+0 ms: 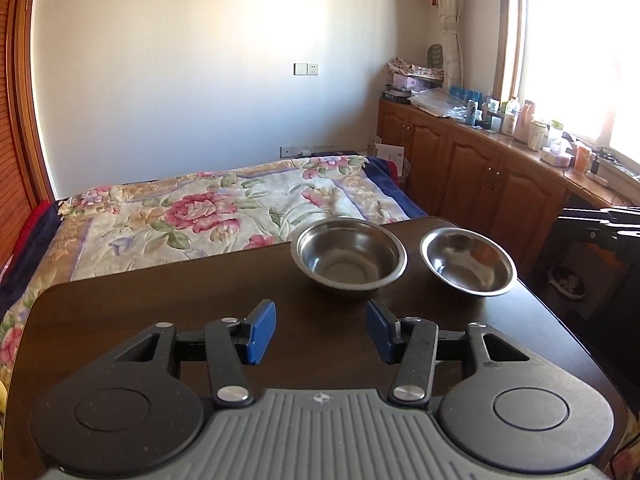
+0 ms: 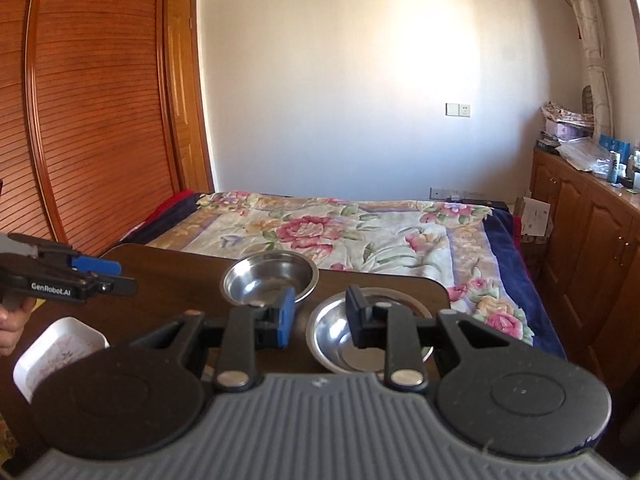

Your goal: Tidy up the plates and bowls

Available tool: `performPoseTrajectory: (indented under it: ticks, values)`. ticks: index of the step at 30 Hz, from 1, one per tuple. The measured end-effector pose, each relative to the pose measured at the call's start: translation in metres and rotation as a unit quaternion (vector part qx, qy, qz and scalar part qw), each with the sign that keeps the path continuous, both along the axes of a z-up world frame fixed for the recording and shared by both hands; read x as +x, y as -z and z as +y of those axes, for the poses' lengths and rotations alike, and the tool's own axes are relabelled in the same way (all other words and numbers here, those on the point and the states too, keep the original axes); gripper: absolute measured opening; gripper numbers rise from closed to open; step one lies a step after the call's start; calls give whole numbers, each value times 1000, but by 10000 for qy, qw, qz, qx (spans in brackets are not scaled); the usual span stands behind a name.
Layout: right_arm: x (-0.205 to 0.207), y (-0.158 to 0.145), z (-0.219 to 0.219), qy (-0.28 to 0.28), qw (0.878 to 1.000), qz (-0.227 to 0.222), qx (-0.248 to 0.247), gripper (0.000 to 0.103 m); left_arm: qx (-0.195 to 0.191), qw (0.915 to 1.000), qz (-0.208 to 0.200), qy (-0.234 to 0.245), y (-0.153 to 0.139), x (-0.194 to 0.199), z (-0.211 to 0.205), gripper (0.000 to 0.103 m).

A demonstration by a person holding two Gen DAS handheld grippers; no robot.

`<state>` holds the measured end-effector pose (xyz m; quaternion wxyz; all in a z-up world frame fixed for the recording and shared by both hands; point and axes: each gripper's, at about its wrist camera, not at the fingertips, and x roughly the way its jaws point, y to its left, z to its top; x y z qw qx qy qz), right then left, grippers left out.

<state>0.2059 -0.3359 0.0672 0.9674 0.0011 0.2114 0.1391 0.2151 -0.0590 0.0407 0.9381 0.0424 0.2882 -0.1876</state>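
Note:
Two steel bowls stand side by side at the far end of a dark wooden table (image 1: 160,320): a deeper left bowl (image 1: 348,258) and a shallower right bowl (image 1: 468,262). My left gripper (image 1: 322,326) hovers open and empty just short of the left bowl. In the right wrist view, my right gripper (image 2: 320,312) is open, its jaws either side of the left rim of the nearer bowl (image 2: 340,344); the other bowl (image 2: 268,276) sits behind. A white rectangular dish (image 2: 60,352) lies on the table at the left. The left gripper (image 2: 96,266) shows there, held by a hand (image 2: 10,328).
A bed with a floral cover (image 1: 200,208) lies right behind the table's far edge. A wooden cabinet (image 1: 500,176) topped with bottles and boxes runs along the right under a bright window. A slatted wooden wardrobe (image 2: 80,120) fills the left wall.

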Motion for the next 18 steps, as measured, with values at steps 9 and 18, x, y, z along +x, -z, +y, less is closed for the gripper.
performPoseTrajectory:
  ticks: [9, 18]
  values:
    - [40, 7, 8, -203, 9994, 283, -18, 32, 62, 9999, 157, 6, 11, 36, -8, 53]
    - [94, 20, 18, -334, 9969, 716, -24, 39, 59, 9993, 336, 144, 24, 77, -22, 53]
